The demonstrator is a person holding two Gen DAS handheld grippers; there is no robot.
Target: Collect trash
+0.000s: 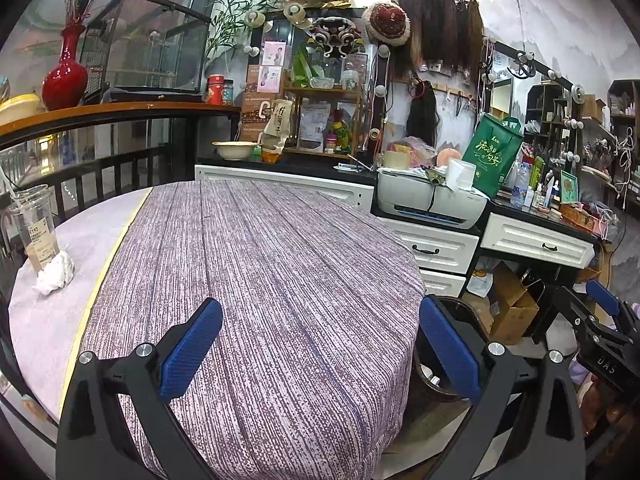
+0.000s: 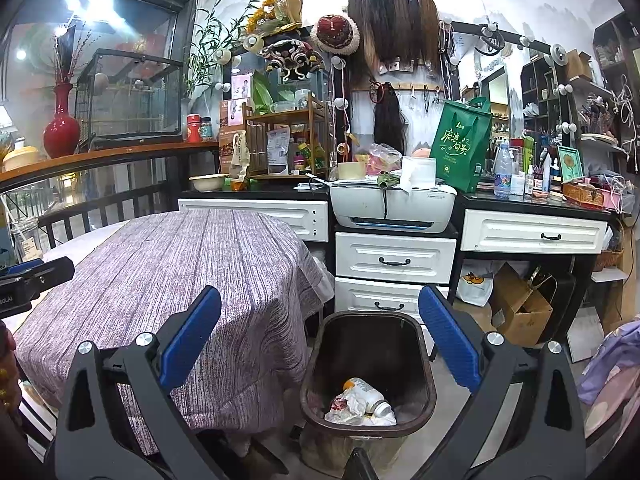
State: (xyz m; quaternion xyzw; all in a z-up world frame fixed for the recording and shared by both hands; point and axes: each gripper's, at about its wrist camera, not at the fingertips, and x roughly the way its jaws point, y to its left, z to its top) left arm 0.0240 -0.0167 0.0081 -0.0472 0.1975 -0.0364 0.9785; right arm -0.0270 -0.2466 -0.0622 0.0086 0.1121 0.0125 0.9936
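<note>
right gripper (image 2: 320, 340) held apart, empty, over the bin (image 2: 424, 376) — 1 bottle (image 2: 366, 394) already inside | left gripper (image 1: 320, 344) spread above the table (image 1: 280, 260) | crumpled tissue (image 1: 56, 272) and cup (image 1: 34, 228) lie left — likely next

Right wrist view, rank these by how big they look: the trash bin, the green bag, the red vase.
1. trash bin, though it sits closest to the camera, which inflates it.
2. green bag.
3. red vase, farthest back, so its true size is unsure.
</note>
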